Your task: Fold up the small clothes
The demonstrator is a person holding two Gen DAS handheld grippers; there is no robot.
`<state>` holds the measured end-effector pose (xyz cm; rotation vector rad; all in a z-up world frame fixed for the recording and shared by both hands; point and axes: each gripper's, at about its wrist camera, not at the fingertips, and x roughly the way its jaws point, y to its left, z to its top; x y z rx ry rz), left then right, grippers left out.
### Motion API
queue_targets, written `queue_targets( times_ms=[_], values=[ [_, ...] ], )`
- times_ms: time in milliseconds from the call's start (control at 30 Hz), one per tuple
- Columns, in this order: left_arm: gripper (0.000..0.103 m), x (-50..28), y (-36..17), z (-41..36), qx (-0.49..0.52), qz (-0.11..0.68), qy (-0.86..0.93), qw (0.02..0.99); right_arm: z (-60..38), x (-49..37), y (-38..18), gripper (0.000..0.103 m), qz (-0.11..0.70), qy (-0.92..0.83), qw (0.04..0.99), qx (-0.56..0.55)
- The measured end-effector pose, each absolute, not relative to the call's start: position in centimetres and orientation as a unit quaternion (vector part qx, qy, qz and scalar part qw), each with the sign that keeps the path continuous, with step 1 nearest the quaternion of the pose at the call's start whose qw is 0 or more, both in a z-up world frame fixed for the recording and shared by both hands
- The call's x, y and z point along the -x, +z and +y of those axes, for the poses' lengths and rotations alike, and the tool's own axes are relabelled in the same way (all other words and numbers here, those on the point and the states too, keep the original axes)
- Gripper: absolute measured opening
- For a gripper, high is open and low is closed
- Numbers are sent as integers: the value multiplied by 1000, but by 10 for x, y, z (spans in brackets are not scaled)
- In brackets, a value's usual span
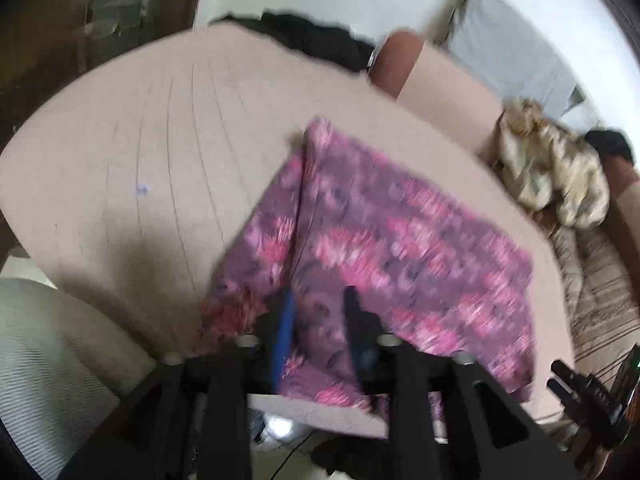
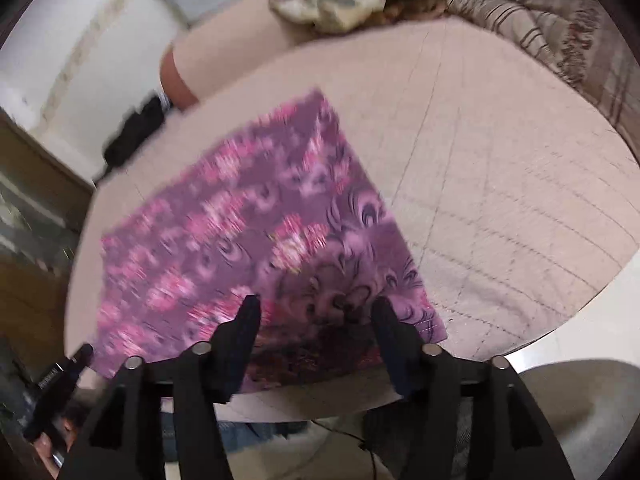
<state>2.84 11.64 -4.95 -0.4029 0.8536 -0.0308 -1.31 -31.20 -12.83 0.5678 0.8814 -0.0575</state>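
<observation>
A purple cloth with a pink flower print [image 1: 384,240] lies folded flat on the beige padded surface [image 1: 160,160]. It also shows in the right wrist view [image 2: 248,240]. My left gripper [image 1: 318,296] is open, its fingers over the cloth's near left part, holding nothing. My right gripper [image 2: 316,306] is open, its fingers wide apart over the cloth's near right corner. The right gripper shows at the right edge of the left wrist view [image 1: 588,396]. The left gripper shows at the lower left of the right wrist view [image 2: 60,388]. Both views are blurred.
A crumpled beige patterned garment [image 1: 556,176] lies at the far right, next to a striped fabric [image 1: 600,296]. A black garment [image 1: 316,40] lies at the far edge. A grey chair seat [image 1: 48,352] stands below the near edge.
</observation>
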Motion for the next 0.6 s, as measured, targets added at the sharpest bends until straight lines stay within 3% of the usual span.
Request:
queue_targets(
  times_ms=[67,267,600],
  values=[
    [62,-22,-39,118,190,383,-6,904,-308,23,-117,71,397,-28,876,-273],
    [63,-29,-42,129,211,398,3,893,-275,31,-94,76,368,-6,899,-238],
    [70,-31,-46,142,217,409,6,886,-212,12,-80,80,389,90,899,-180]
  ],
)
